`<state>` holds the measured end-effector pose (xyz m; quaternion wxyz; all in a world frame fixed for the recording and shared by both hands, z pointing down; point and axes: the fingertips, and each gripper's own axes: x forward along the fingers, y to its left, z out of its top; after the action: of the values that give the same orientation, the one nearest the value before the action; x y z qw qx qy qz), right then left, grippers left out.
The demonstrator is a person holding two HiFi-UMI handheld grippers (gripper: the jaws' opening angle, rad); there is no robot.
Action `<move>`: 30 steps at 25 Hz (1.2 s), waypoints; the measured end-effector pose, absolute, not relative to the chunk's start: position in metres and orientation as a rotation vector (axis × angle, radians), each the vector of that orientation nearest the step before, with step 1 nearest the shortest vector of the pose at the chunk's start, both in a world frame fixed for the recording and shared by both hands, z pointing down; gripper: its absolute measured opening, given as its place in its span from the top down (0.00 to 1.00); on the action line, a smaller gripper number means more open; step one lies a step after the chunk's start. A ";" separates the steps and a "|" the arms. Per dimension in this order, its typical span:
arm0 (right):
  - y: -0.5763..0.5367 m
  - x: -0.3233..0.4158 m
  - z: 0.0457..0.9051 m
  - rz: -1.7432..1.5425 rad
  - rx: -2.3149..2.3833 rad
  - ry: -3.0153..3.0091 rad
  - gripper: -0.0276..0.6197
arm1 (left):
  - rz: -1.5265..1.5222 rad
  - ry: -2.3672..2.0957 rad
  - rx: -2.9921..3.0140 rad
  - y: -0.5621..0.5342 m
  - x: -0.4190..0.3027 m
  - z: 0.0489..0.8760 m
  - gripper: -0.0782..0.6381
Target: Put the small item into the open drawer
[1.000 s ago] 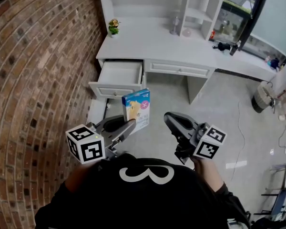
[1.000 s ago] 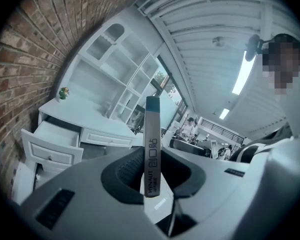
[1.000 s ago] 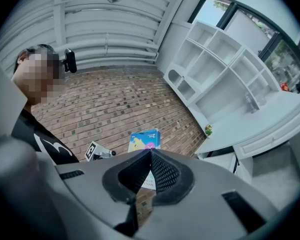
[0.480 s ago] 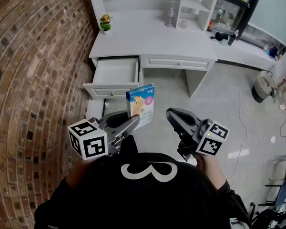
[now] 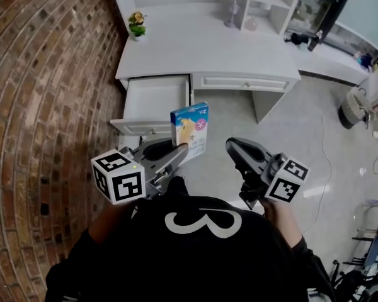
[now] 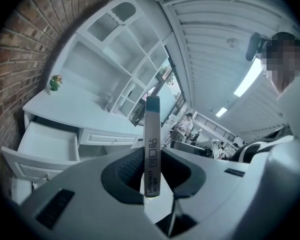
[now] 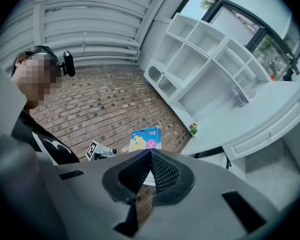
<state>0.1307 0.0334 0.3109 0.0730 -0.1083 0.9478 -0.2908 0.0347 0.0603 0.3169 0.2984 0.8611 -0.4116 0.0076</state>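
Note:
A small flat box (image 5: 191, 129), blue and white with a cartoon print, stands upright in my left gripper (image 5: 180, 150), which is shut on its lower edge. In the left gripper view I see the box (image 6: 152, 151) edge-on between the two pads. The open white drawer (image 5: 152, 100) juts from the left end of the white desk (image 5: 208, 49), just beyond the box; its inside looks bare. My right gripper (image 5: 234, 148) is held to the right of the box, jaws together with nothing in them. The right gripper view shows the box (image 7: 145, 138) from the side.
A brick wall (image 5: 44, 74) runs along the left, close to the drawer. On the desk stand a small potted plant (image 5: 137, 25) and a glass item (image 5: 232, 14). A second, closed drawer (image 5: 244, 82) sits right of the open one. Grey floor (image 5: 302, 143) stretches right.
Both grippers and the box have come closer to the desk. The open drawer now lies nearer the box. The grip on the box is the same.

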 end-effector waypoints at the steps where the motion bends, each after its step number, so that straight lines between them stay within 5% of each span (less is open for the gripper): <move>1: 0.025 0.124 0.312 -0.883 -0.331 2.846 0.94 | 0.022 -1.088 2.283 0.051 0.028 0.318 0.77; 30: -0.142 -0.031 0.352 -1.012 -0.482 2.863 0.94 | 0.378 -1.015 2.162 -0.124 -0.136 0.425 0.77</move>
<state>-0.0306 -0.1420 0.3524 0.0334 -0.1567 0.9306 -0.3291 -0.1363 -0.1236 0.4249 0.3542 0.8362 -0.3925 0.1462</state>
